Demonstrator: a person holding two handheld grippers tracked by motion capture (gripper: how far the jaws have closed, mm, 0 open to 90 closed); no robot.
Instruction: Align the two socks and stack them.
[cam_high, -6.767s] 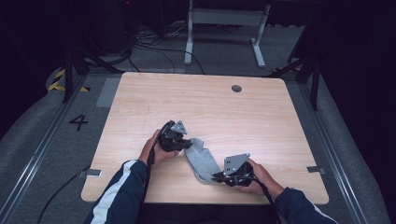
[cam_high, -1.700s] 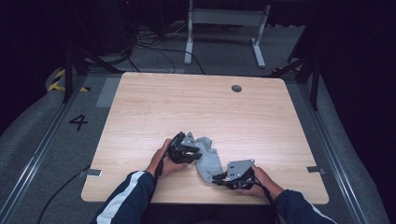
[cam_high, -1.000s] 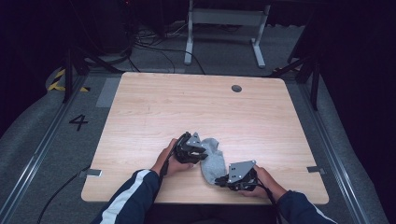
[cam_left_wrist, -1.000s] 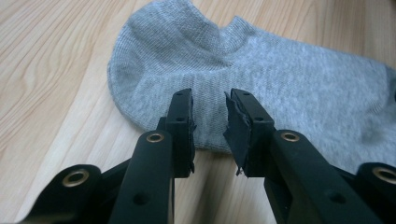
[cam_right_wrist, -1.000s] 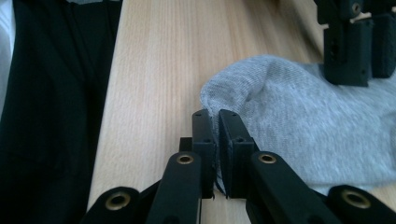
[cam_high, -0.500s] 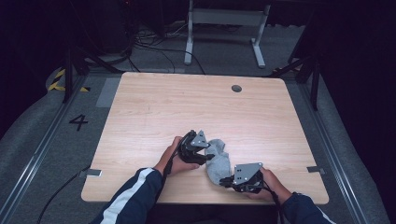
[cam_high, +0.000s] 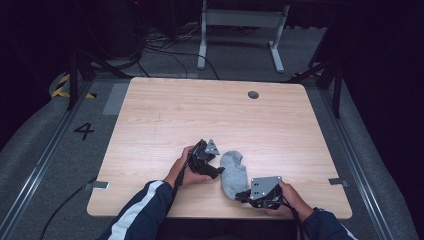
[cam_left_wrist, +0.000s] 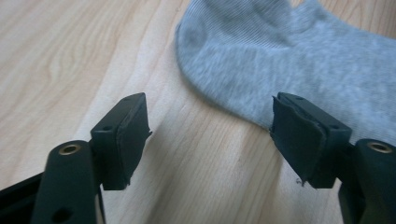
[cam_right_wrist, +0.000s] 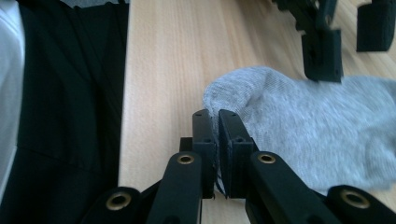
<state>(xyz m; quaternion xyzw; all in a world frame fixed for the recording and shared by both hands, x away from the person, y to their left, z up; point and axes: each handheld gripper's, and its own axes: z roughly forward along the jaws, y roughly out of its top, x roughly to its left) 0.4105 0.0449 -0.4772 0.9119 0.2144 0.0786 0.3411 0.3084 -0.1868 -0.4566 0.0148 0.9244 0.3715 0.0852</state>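
Jaws of the left gripper (cam_left_wrist: 210, 140) have just been opening and stand spread, nothing between them, at the sock's (cam_high: 234, 172) nine o'clock. The right gripper (cam_right_wrist: 217, 122) pinches the sock's edge at the counter's (cam_high: 165, 115) six o'clock.

High view sits up above the person's edge of the table (cam_high: 165, 115), looking fwd and down, far enough back to catch the whole top plus floor around it. Forearms come in from 6 o'clock.

Left gripper (cam_left_wrist: 210, 140) view is super close, low over the wood, looking along its own jaws; grey sock (cam_left_wrist: 299, 60) fills 12 to 3 o'clock.

Right gripper (cam_right_wrist: 215, 122) view is also close and low, jaws rising from 6 o'clock, table edge running down around 9.

Shared bit: all 3 see the sock, and the right gripper view catches the left gripper's jaws at approx 1 o'clock.
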